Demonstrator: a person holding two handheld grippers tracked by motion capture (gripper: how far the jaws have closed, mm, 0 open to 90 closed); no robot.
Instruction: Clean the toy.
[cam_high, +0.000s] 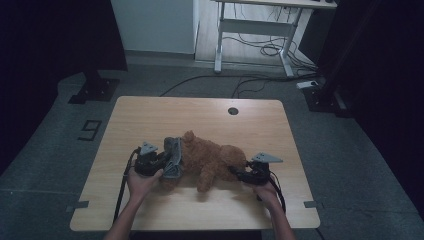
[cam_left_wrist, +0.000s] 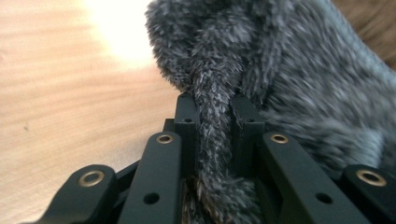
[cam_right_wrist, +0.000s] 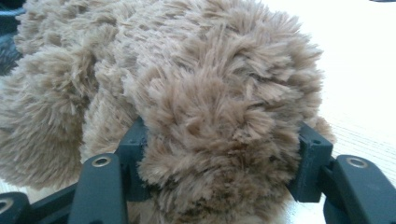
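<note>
Dim room, dark curtains L and R, grey carpet floor (cam_high: 350, 165) w/ cables, white desk frame (cam_high: 260, 30) at back. Light wood surface (cam_high: 210, 117) in centre, small round hole (cam_high: 233, 111) near far edge.

Brown plush toy (cam_high: 212, 159) lies on its side mid-surface, nearer the person's edge; fur curly, tan. Grey fuzzy garment (cam_high: 173, 157) sits at the toy's L end, bunched up against it, touching.

Left gripper (cam_high: 162, 161) at L end of toy, held in left hand (cam_high: 142, 182), grey plate on top, cable trailing back toward the person. Left gripper view: fingers (cam_left_wrist: 187, 126) clenched tight on a thin fold of the grey garment (cam_left_wrist: 299, 79); fold runs up between them, fabric spreads wide beyond the tips. Bare wood (cam_left_wrist: 70, 93) to one side, bright glare patch on it.

Right gripper (cam_high: 235, 172) at R end of toy, right hand (cam_high: 267, 194) behind it, grey plate on top. Right gripper view: fingers (cam_right_wrist: 313, 158) set apart, one each side of a fat rounded part of the plush toy (cam_right_wrist: 210, 107), pads pressed into fur on both sides, so grasping it. Which limb or end it is: can't tell, fur too close. Pale surface (cam_right_wrist: 359, 70) beyond.

Both forearms enter from bottom of high view, toy between the two grippers.
</note>
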